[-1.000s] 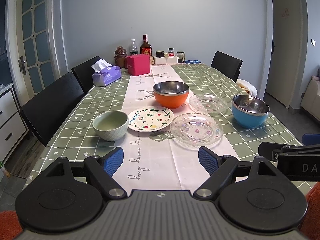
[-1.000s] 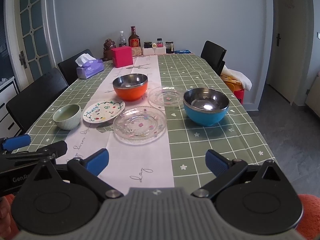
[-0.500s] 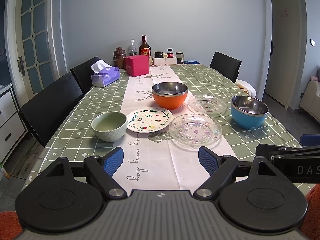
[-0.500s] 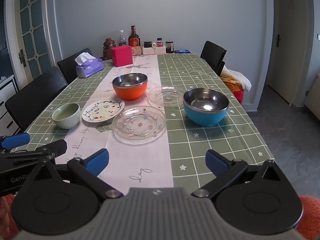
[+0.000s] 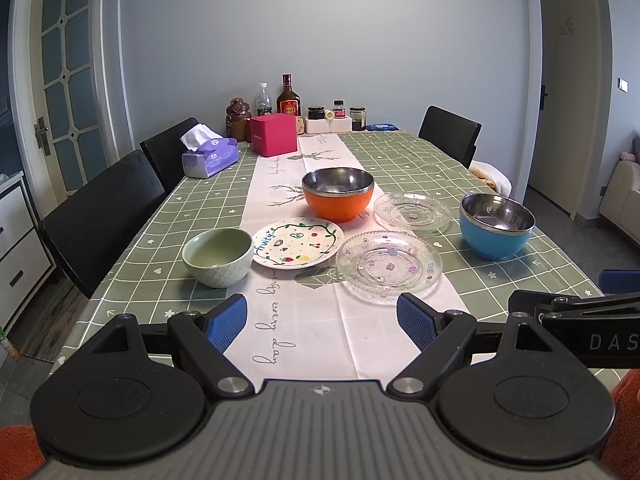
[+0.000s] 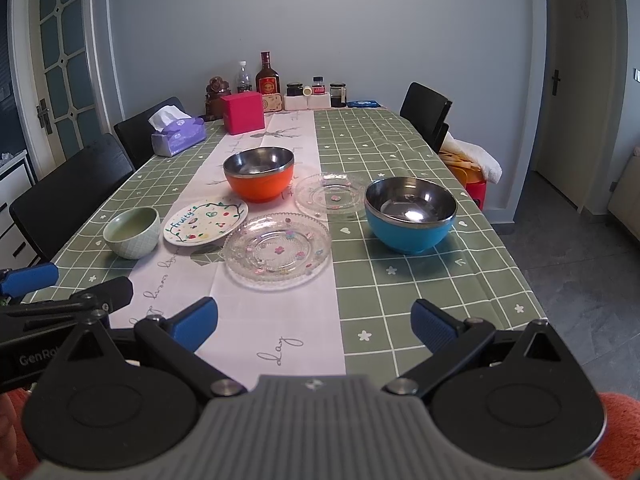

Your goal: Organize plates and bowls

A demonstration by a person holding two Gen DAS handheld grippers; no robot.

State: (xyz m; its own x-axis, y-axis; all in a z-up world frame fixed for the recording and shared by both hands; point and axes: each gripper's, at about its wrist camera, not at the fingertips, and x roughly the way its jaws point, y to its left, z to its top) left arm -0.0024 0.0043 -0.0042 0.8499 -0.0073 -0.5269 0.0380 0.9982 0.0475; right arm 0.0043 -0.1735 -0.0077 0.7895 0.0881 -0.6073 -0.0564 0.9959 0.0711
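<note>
On the table stand a green ceramic bowl (image 5: 218,255) (image 6: 132,232), a white fruit-pattern plate (image 5: 298,242) (image 6: 206,220), an orange steel-lined bowl (image 5: 338,194) (image 6: 259,174), a blue steel-lined bowl (image 5: 497,226) (image 6: 411,214), a near glass plate (image 5: 389,266) (image 6: 277,251) and a far glass plate (image 5: 412,211) (image 6: 334,196). My left gripper (image 5: 322,322) is open and empty above the near table edge, short of the dishes. My right gripper (image 6: 314,322) is open and empty, to its right.
A tissue box (image 5: 211,157), a pink box (image 5: 274,140) and bottles and jars (image 5: 289,100) stand at the table's far end. Black chairs (image 5: 104,216) line the left side; another chair (image 5: 450,134) stands far right. The other gripper shows at each view's edge.
Both grippers have drifted slightly forward toward the dishes. Both jaws stay open. The dishes have not moved.
</note>
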